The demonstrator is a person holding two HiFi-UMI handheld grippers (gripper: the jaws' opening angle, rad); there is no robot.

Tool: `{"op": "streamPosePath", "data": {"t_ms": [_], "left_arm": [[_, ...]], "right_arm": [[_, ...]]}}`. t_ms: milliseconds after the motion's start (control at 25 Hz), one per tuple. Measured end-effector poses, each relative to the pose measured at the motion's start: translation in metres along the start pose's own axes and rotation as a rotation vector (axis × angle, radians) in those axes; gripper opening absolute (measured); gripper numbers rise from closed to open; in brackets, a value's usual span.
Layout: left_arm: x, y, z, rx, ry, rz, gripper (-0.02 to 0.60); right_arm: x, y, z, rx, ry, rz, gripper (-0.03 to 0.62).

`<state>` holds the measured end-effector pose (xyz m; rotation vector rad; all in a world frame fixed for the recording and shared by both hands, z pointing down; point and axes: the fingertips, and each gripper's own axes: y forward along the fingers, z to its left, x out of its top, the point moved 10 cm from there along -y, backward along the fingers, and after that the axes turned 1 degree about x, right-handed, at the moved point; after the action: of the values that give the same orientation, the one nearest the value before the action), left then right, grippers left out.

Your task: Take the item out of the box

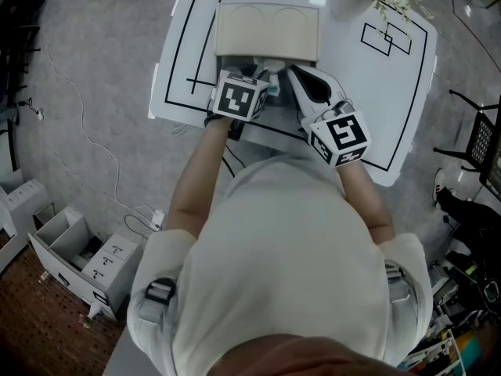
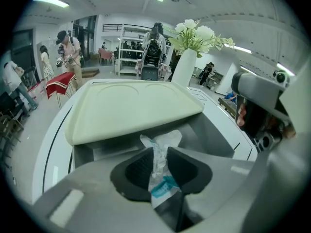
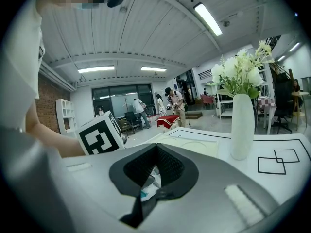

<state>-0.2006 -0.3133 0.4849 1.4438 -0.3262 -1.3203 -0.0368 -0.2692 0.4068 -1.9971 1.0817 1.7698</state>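
Cream box lid (image 1: 267,31), white-teal packet (image 2: 156,159), black-lined white table (image 1: 344,61)

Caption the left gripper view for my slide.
Left claw pinching a crinkled clear plastic packet with teal print, before a grey box with cream lid.

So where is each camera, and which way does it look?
Head view: on the person's head, looking down at the box; shirt and arms show.
Left gripper view: on the left gripper, facing box and packet; its jaws show.
Right gripper view: on the right gripper, facing across the table; a forearm shows.
Both gripper views share the vase.
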Motion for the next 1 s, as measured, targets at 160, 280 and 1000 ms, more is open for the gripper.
{"op": "streamPosePath", "data": {"t_ms": [160,280,1000], "left_arm": [[-0.001,-0.005,-0.002,0.000,-0.007,-0.018,0.077],[0.000,-0.010,-0.005,0.005,-0.006,-0.038,0.066],[-0.018,-0.065,-0.029,0.065,-0.092,-0.222,0.043]], "right_arm": [[0.000,-0.005,0.002,0.001,-0.005,-0.004,-0.002],[0.001,-0.008,0.003,0.001,-0.010,-0.008,-0.002],[-0.001,-0.033,0.025,0.064,-0.049,-0.020,-0.002]]}}
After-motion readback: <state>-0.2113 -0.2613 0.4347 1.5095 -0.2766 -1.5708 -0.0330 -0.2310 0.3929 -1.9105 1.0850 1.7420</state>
